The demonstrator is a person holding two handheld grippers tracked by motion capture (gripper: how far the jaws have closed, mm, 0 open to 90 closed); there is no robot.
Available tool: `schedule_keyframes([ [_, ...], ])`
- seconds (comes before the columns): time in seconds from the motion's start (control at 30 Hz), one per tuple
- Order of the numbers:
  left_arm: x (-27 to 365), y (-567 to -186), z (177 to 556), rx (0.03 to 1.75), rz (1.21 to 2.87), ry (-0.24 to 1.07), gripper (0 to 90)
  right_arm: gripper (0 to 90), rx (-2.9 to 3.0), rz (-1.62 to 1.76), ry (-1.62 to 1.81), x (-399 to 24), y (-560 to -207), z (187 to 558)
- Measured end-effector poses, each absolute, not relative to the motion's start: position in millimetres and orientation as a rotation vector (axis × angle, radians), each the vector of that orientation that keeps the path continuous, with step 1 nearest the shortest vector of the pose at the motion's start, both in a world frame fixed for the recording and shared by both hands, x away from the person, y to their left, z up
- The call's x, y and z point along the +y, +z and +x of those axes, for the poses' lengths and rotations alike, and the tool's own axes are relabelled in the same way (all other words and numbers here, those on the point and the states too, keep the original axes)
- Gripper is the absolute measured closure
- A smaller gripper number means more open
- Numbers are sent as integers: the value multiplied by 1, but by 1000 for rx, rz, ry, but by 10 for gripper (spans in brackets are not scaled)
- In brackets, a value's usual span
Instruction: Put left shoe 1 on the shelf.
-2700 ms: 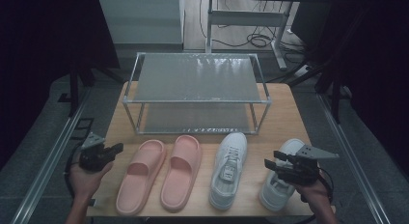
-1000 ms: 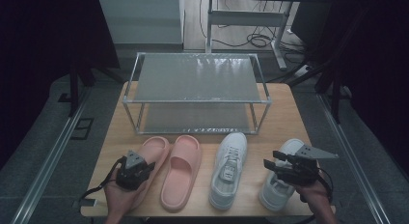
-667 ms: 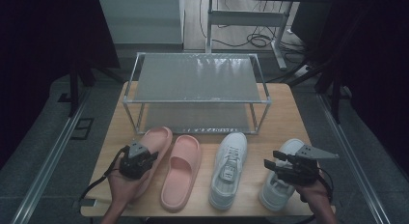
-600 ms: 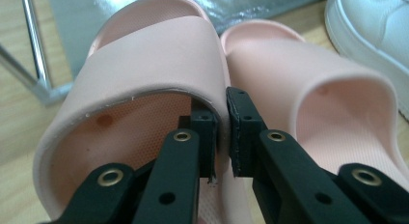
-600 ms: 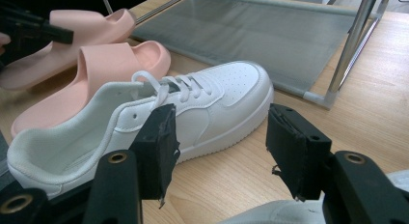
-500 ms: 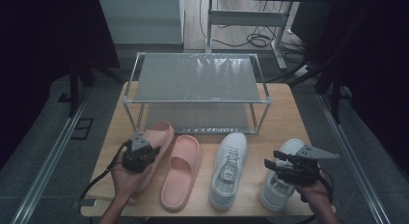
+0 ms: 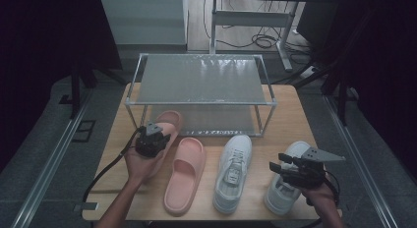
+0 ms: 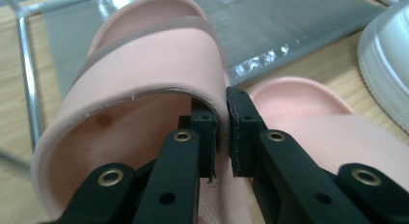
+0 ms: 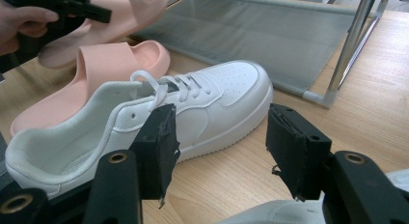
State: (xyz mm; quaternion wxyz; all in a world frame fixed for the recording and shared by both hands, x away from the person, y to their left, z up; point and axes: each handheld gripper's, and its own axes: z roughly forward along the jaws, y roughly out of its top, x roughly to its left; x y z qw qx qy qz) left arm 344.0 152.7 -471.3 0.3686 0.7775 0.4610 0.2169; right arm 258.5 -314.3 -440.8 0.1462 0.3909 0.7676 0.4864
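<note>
— Where's the pink slide?
— The left gripper [image 8: 221, 132] has its jaws pinched on the strap edge of the left pink slide [image 8: 149, 84], one jaw inside, one outside. The slide's toe sits over the front edge of the shoe rack's [image 7: 201, 84] lower shelf.
— And the right gripper?
— The right gripper [image 9: 219, 147] hangs with its jaws wide apart and nothing between them, above the table [image 7: 290, 120] between the two white sneakers [image 9: 159, 122]. The other pink slide [image 7: 184, 171] lies flat just beside the held one.
</note>
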Motion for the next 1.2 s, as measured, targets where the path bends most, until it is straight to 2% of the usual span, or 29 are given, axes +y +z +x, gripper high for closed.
schedule_keyframes([
  [0.4,134,-479,382,1163,2050,576,833,453,2202,1133,1403,-317,-440,259],
  [0.87,119,-494,409,1206,2061,563,819,453,2206,1140,1394,-318,-443,260],
  [0.9,119,-495,409,1194,2065,563,804,453,2207,1140,1393,-318,-443,260],
  [1.03,122,-489,402,1189,2057,550,636,453,2209,1139,1391,-318,-443,260],
  [1.13,131,-485,392,1181,2053,532,599,453,2209,1140,1392,-318,-443,259],
  [1.2,137,-483,386,1182,2046,518,611,453,2206,1138,1395,-318,-442,259],
])
